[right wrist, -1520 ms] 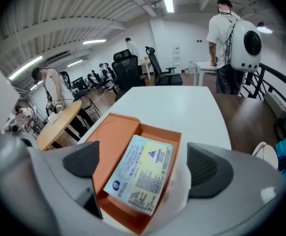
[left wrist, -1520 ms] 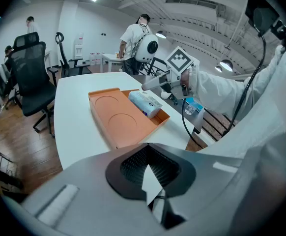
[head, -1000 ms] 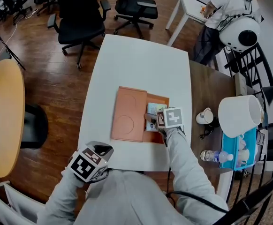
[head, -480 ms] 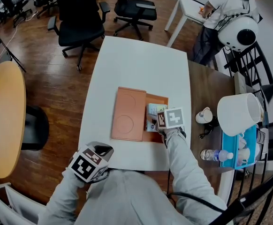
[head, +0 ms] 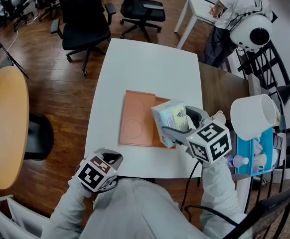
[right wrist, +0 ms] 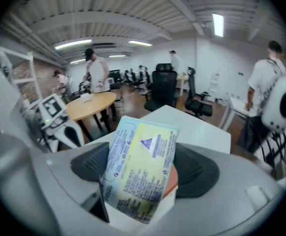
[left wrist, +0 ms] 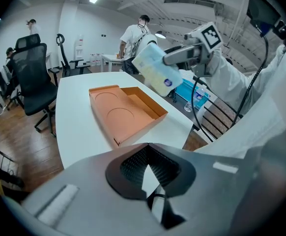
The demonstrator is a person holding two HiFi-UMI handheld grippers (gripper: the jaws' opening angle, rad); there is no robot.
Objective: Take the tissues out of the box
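An orange cardboard box (head: 135, 121) lies open on the white table (head: 150, 68), its lid flipped to the left; it also shows in the left gripper view (left wrist: 126, 112). My right gripper (head: 176, 120) is shut on a pale blue and yellow tissue pack (head: 168, 118), which hangs tilted above the box's right half. Seen from the right gripper's own camera (right wrist: 142, 167), the pack (right wrist: 138, 156) sits upright between the two dark pads. The left gripper (head: 109, 159) hovers at the table's near edge, close to my body, with its jaws (left wrist: 148, 173) closed on nothing.
Black office chairs (head: 85, 24) stand beyond the table's far end. A round wooden table (head: 5, 123) is on the left. On the dark side table to the right are a white bucket-like shade (head: 252, 116), a blue tray (head: 257, 158) and a water bottle (head: 229, 164). A person (head: 237, 9) works at the back.
The right gripper closed on the tissue pack inside the box, then lifted it up and out toward the near right. The left gripper stayed put.
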